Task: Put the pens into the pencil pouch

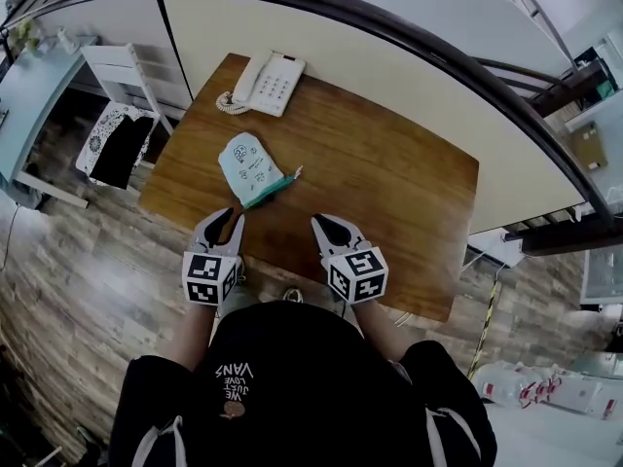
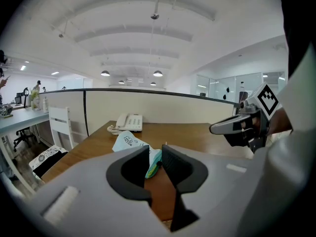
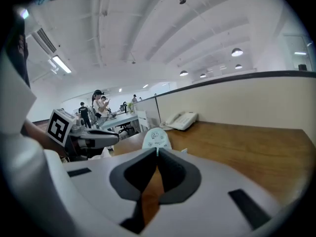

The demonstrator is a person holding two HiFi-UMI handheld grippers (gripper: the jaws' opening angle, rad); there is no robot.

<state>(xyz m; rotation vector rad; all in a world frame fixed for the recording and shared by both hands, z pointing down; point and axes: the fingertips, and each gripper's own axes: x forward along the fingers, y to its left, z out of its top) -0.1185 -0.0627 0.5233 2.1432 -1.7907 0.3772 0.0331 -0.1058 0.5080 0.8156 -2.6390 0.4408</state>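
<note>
Open-plan office: white ceiling with round lamps, other desks and people far off in the right gripper view. Wood-plank floor below.

Curved cream partition backs the desk; a white chair stands off its left end.

Wooden desk, bare glossy top, almost empty. Good sliding surface, no clutter near the work.

White telephone at the far left corner against the partition, well apart from the work. Likely parked there out of the way.

Pale blue pencil pouch lies flat, left of centre, its mouth toward the person. That presumably gives an easy feed from the near edge.

Left gripper and right gripper hover side by side above the near edge, short of the pouch, touching nothing. Left claw released: jaws apart, only the distant pouch and desk show through the gap. Right claw clenched, tips together, nothing in it. Reads as a hands-off stance.

Green pen at the pouch mouth, angled right, its pale tip on the wood. Looks part-way in; how deep, cannot tell. No other pens visible on the desk.
</note>
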